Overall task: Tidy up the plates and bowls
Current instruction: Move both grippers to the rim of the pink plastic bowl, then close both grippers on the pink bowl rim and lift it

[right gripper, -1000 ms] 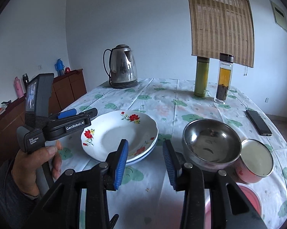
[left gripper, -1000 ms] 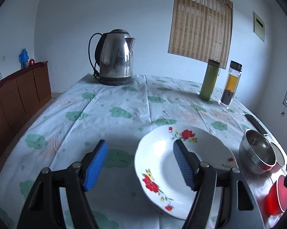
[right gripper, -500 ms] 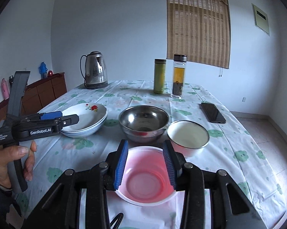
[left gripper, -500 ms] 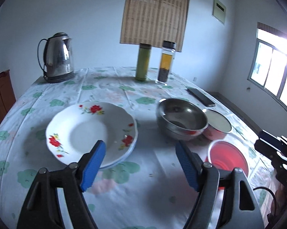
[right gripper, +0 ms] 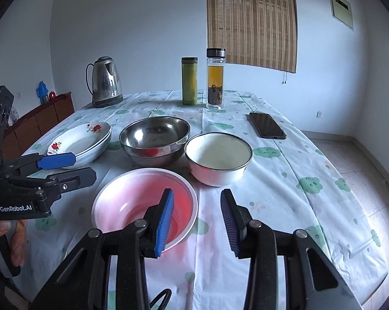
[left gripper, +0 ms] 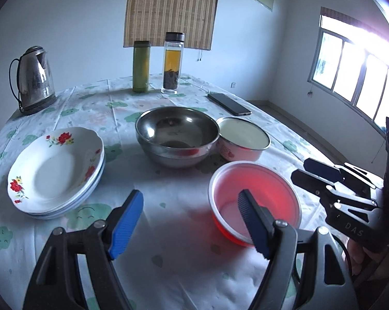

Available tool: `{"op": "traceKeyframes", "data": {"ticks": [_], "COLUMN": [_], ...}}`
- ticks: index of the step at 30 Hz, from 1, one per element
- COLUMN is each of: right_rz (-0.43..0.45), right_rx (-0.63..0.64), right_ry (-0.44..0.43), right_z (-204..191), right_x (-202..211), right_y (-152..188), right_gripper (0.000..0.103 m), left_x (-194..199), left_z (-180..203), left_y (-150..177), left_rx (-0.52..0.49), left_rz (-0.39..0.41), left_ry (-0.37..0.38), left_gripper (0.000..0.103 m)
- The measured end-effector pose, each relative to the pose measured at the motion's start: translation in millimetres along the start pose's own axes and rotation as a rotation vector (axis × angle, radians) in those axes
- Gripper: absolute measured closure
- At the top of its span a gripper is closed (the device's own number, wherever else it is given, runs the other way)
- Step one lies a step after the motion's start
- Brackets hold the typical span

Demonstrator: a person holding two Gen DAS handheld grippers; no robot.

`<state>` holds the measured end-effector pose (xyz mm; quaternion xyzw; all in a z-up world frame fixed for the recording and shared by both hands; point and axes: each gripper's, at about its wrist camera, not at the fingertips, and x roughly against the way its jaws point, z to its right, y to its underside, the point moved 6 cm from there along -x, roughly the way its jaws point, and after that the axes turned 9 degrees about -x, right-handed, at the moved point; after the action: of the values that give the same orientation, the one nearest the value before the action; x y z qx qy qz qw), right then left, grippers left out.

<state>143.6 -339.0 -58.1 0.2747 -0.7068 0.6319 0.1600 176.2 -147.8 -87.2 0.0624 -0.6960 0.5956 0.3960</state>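
Note:
A stack of white floral plates (left gripper: 56, 170) (right gripper: 82, 142) sits on the table's left. A steel bowl (left gripper: 177, 134) (right gripper: 154, 138) stands in the middle, with a white enamel bowl (left gripper: 242, 138) (right gripper: 217, 156) touching its right side. A pink plastic bowl (left gripper: 255, 201) (right gripper: 145, 204) is nearest me. My left gripper (left gripper: 191, 222) is open and empty, above the table just left of the pink bowl. My right gripper (right gripper: 198, 219) is open and empty, its left finger over the pink bowl's right rim.
A steel kettle (left gripper: 34, 77) stands at the far left. A green flask (left gripper: 141, 66) and a glass tea bottle (left gripper: 172, 63) stand at the back. A black phone (right gripper: 266, 125) lies at the right. The table (right gripper: 310, 180) drops off on the right.
Both grippers have pulled back and swung right. The pink bowl now sits closer under them. My right gripper has opened wider. The dishes have not moved.

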Motion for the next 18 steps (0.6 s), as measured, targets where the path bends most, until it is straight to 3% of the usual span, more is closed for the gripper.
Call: {"op": "traceKeyframes", "data": {"ticks": [7, 14, 18], "right_rz": [-0.038, -0.056, -0.06], "right_rx": [-0.006, -0.022, -0.019], "right_ry": [-0.024, -0.044, -0.048], "right_z": [2, 2, 2], "right_x": [-11, -18, -19], "right_y": [8, 13, 15], "right_gripper": [0.071, 0.08, 0.084], "left_x": [-12, -20, -24], "left_z": [15, 24, 26], "left_y": [4, 7, 7], "left_rx": [-0.016, -0.034, -0.032], "left_rz": [-0.031, -0.057, -0.062], "left_ry": [0.031, 0.051, 0.057], "left_gripper": [0.029, 0.053, 0.059]}}
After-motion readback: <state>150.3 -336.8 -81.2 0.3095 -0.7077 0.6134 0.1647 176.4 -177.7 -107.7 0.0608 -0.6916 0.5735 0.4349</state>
